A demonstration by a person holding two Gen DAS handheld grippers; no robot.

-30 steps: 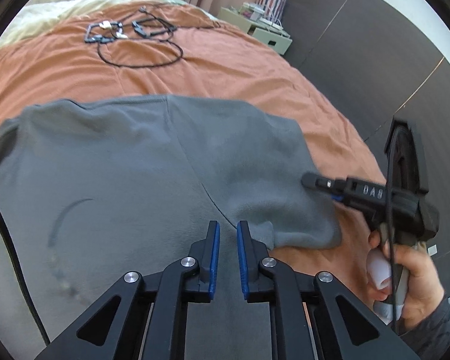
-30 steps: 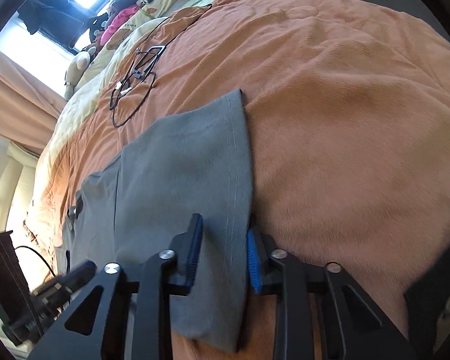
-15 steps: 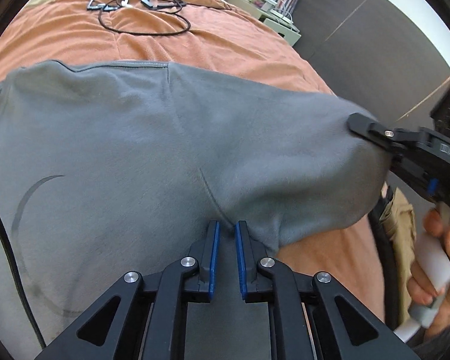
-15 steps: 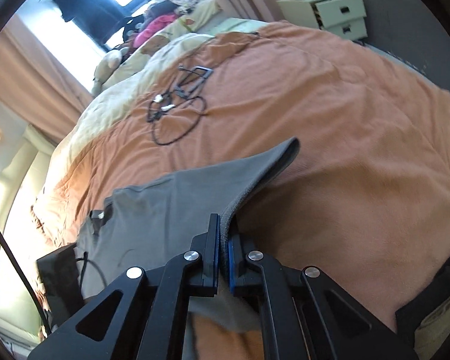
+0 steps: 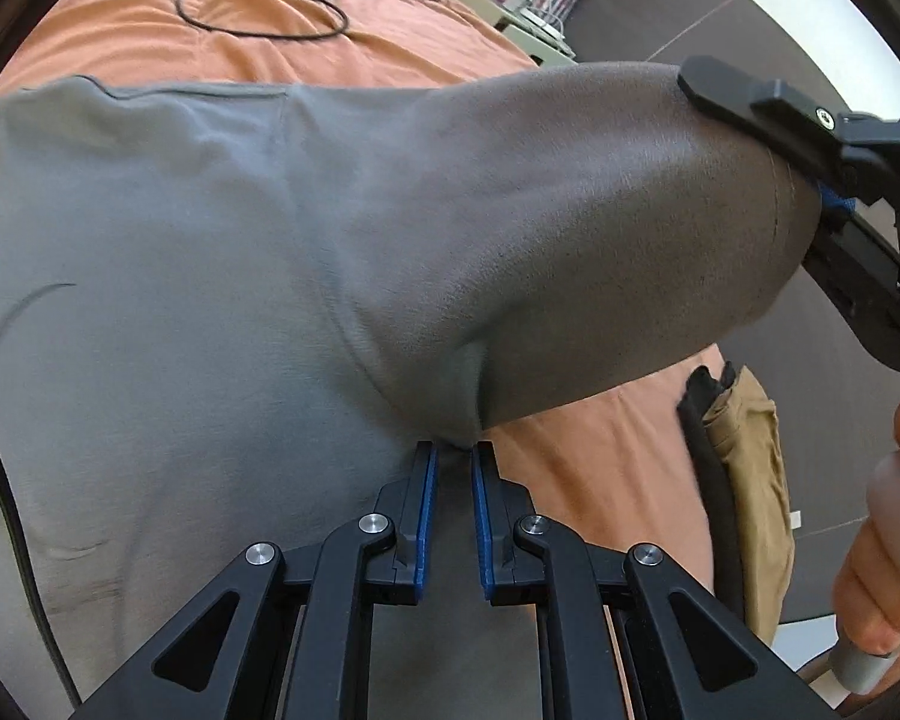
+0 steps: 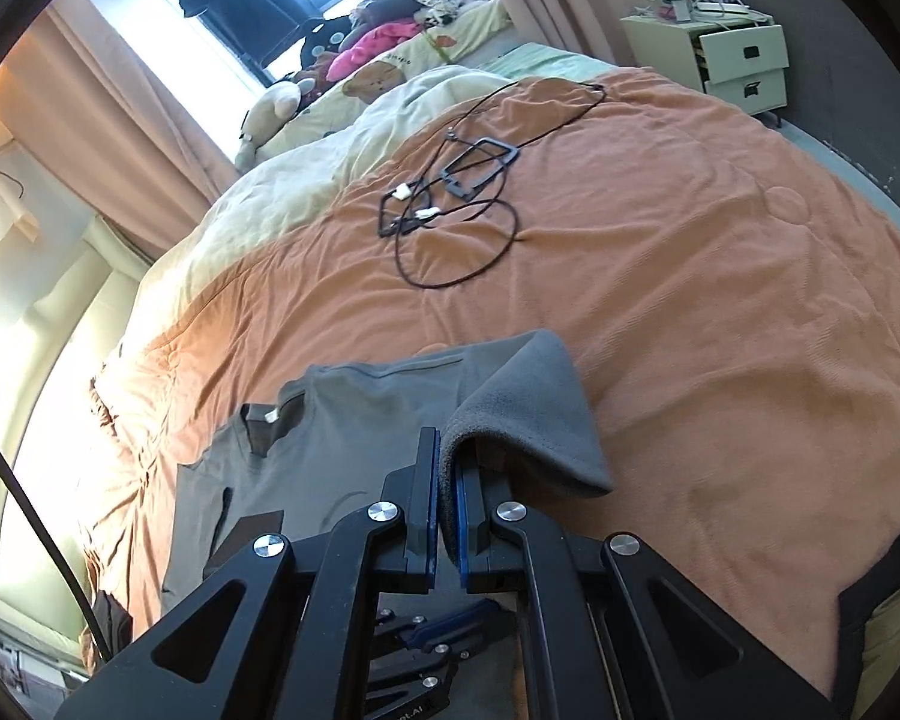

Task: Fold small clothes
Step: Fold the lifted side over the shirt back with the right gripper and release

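A grey fleece garment (image 5: pixel 210 240) is spread on the orange bedspread (image 5: pixel 120 42). At the bottom of the left wrist view my left gripper (image 5: pixel 453 462) is shut on its fabric where the two legs meet. One leg (image 5: pixel 570 228) arches up off the bed to the right, where the right gripper's upper finger (image 5: pixel 744 99) clamps its end. In the right wrist view my right gripper (image 6: pixel 447 468) is shut on that leg's edge, and the flap (image 6: pixel 528 408) droops over to the right. The rest of the garment (image 6: pixel 342 432) lies flat to the left.
Black cables and small frames (image 6: pixel 450 192) lie further up the bed. Pillows and soft toys (image 6: pixel 360 66) are at its head, and a pale nightstand (image 6: pixel 732 54) is beside it. Tan and black cloth (image 5: pixel 744 480) hangs at the bed's near edge. A hand (image 5: pixel 888 570) holds the right gripper's handle.
The right gripper has shut on the edge of the leg and risen, lifting that leg off the bed. The left gripper has kept its pinch in place.
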